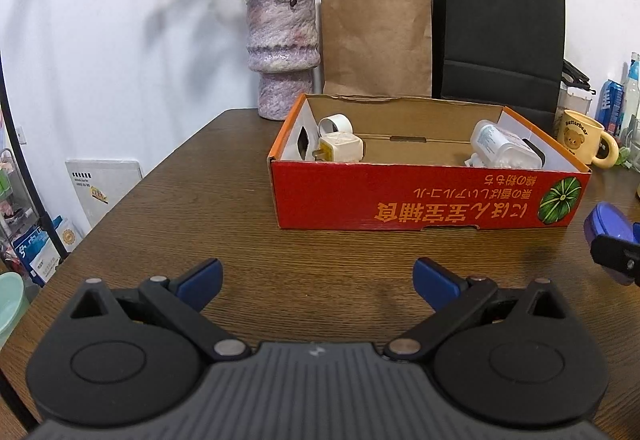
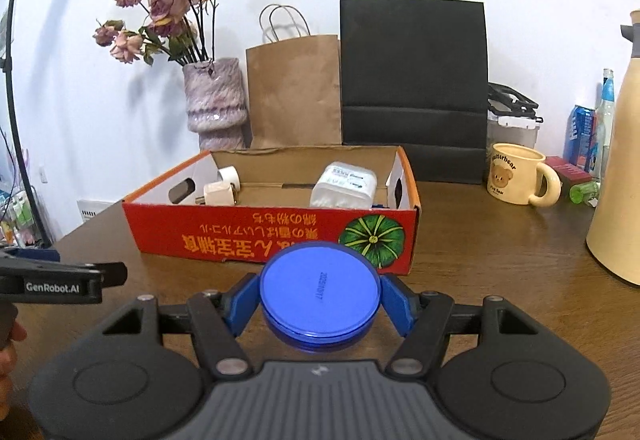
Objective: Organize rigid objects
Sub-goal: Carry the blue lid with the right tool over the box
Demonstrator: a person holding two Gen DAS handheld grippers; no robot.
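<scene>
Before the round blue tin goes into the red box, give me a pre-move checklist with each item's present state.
1. Right claw shut on the round blue tin: ok.
2. Red cardboard box open on top: ok.
3. Free floor in the box's middle, between the white plug adapter and the white plastic container: ok.
4. Left claw open, empty, clear of the box: ok.
5. Tin's lid firmly closed: cannot tell.

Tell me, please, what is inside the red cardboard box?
Inside the red cardboard box: a white plug adapter and a white ring-shaped roll at one end, a clear plastic container at the other. The near wall hides part of the floor.
</scene>
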